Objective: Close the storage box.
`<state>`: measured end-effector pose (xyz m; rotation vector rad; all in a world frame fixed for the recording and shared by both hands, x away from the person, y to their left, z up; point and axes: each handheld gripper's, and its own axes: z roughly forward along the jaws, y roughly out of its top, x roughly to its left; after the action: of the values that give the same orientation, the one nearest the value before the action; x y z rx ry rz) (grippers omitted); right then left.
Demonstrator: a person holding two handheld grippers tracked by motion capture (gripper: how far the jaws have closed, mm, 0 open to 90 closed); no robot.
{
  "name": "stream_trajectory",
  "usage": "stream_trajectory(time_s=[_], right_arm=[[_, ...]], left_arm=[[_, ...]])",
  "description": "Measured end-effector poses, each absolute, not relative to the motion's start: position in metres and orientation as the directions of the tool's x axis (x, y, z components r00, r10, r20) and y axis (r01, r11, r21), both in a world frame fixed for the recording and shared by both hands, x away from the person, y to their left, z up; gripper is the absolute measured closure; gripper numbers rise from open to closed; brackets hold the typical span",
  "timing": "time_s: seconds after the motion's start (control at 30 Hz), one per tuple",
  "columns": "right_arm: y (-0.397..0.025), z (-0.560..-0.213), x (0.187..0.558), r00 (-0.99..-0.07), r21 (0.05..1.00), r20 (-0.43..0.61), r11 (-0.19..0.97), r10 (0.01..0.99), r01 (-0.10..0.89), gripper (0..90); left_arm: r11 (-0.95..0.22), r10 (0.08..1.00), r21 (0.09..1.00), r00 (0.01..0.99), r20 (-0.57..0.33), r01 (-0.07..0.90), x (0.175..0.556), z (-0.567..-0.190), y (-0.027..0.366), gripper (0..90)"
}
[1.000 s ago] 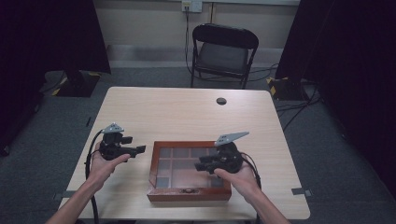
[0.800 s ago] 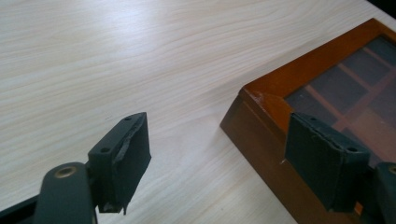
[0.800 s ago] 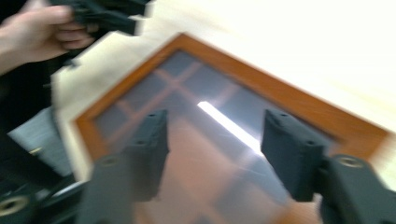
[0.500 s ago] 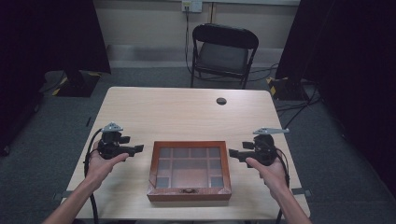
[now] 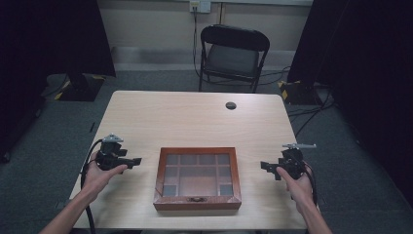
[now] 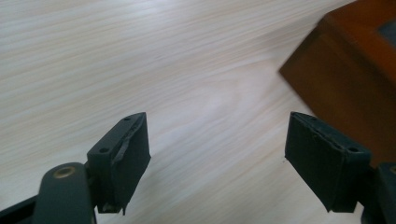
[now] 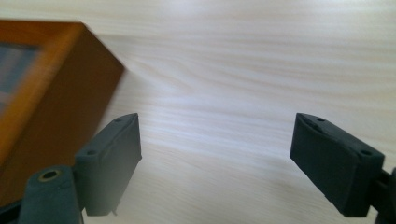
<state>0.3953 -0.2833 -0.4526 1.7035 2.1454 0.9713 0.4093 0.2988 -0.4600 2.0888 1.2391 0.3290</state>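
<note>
Wooden box [image 5: 197, 178], glass lid shut, sits low at centre frame on a pale table [image 5: 195, 117]. Left gripper [image 5: 132, 161] at lower left and right gripper [image 5: 265, 166] at lower right flank it, both apart from it, jaws spread wide and empty.

light: dim room, table lit | gripper views: box [image 6: 355, 60] edges blurred

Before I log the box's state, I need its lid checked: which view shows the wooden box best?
The high view: the whole wooden box lies closed, its glass lid over the compartments. The left gripper view catches one blurred corner, the right gripper view a side and a lid edge.
</note>
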Motion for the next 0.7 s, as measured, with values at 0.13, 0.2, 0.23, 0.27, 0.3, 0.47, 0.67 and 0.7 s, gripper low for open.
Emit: stream_trajectory(time_s=[0.13,0.2,0.23,0.27,0.3,0.47,0.67,0.7], right_arm=[[-0.285,-0.46,0.396,-0.274,0.603,0.205,0.099,0.939,0.791,15.9],[-0.284,-0.465,0.394,-0.276,0.593,0.184,0.117,0.943,0.797,15.9],[-0.283,-0.466,0.393,-0.271,0.586,0.173,0.122,0.947,0.801,15.9],[-0.283,-0.468,0.393,-0.275,0.584,0.166,0.13,0.947,0.801,15.9],[-0.283,-0.47,0.393,-0.272,0.583,0.153,0.135,0.95,0.801,15.9],[-0.282,-0.479,0.394,-0.234,0.559,0.085,0.148,0.969,0.816,14.7],[-0.274,-0.487,0.395,-0.227,0.603,0.007,0.177,0.974,0.778,5.4],[-0.271,-0.49,0.395,-0.234,0.603,-0.008,0.192,0.972,0.775,0.0]], left_arm=[[-0.313,0.847,0.648,0.513,-0.14,0.694,0.409,-0.465,0.3,21.7],[-0.348,0.845,0.619,0.521,-0.117,0.704,0.409,-0.47,0.301,21.6],[-0.348,0.847,0.614,0.518,-0.117,0.708,0.409,-0.472,0.3,21.5],[-0.355,0.847,0.609,0.519,-0.111,0.709,0.409,-0.472,0.3,21.1],[-0.355,0.847,0.608,0.52,-0.112,0.71,0.409,-0.473,0.3,21.0],[-0.364,0.864,0.578,0.497,-0.083,0.73,0.411,-0.482,0.297,18.0],[-0.386,0.868,0.617,0.497,-0.009,0.686,0.409,-0.489,0.292,14.3],[-0.388,0.867,0.622,0.498,-0.003,0.68,0.409,-0.49,0.291,12.0]])
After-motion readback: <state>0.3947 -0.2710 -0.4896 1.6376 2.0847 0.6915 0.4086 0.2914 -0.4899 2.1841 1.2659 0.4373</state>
